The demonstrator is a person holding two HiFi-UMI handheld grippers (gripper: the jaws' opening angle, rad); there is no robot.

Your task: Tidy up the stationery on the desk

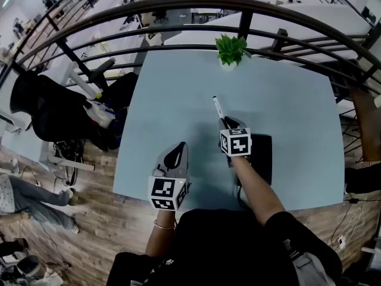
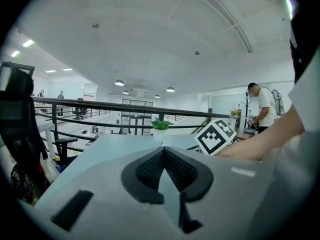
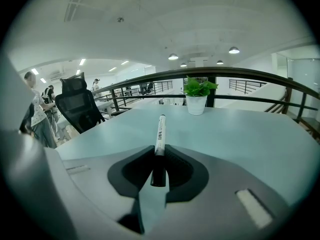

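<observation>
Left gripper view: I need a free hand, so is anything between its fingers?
No, the black ribbed fingers of the grey left gripper meet, nothing between them.

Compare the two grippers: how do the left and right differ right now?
The left gripper has its jaws shut on nothing; the right gripper clamps a white marker pen by its black end. The left gripper is over the desk's near edge; the right gripper reaches farther in. Both carry a square-marker cube and point toward the potted plant.
</observation>
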